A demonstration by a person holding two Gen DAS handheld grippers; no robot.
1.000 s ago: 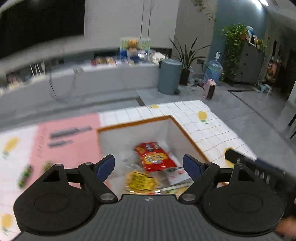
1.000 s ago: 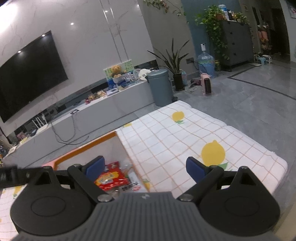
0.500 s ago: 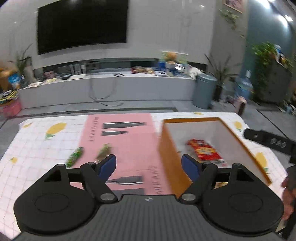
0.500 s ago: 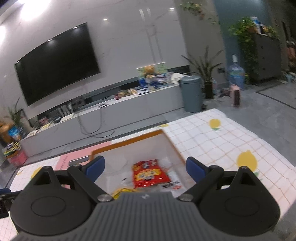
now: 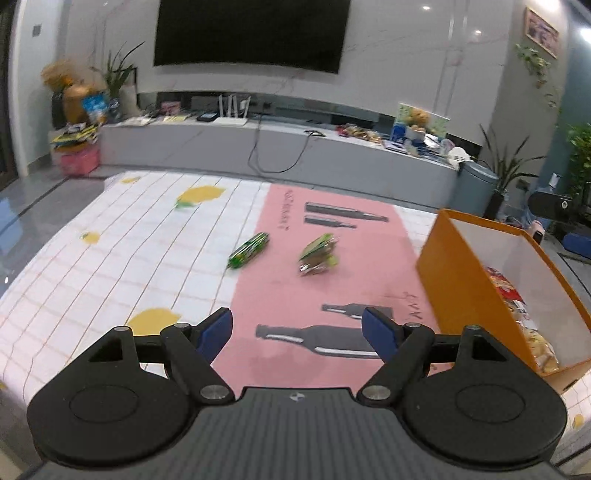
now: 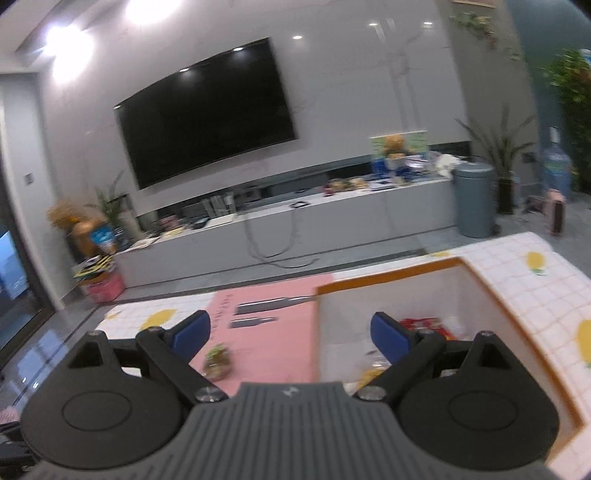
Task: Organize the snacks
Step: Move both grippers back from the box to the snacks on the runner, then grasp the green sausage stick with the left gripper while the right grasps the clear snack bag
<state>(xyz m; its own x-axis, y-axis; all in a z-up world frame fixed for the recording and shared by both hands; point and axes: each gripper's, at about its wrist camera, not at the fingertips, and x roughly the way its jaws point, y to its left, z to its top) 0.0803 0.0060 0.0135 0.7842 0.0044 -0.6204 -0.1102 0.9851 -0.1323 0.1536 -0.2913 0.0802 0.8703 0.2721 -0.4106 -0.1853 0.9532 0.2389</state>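
Observation:
An orange box (image 5: 458,273) with white inner walls stands at the right of the table and holds several snack packets, among them a red one (image 5: 504,286). Two green snack packets lie on the pink mat: a long one (image 5: 249,250) and a crumpled one (image 5: 318,254). My left gripper (image 5: 297,330) is open and empty, above the mat, nearer than both packets. My right gripper (image 6: 290,334) is open and empty over the box's left wall (image 6: 318,332). The crumpled packet (image 6: 218,360) shows beside its left finger, the red packet (image 6: 424,325) inside the box.
The table has a white lemon-print cloth (image 5: 129,251) and a pink mat (image 5: 332,273). Behind it run a grey TV bench (image 5: 277,147), a wall TV (image 5: 251,33) and a grey bin (image 5: 474,188). The table's far edge lies beyond the mat.
Both grippers have swung left from over the box. The left one now faces the mat and the two green packets. The right one now looks over the box's left wall.

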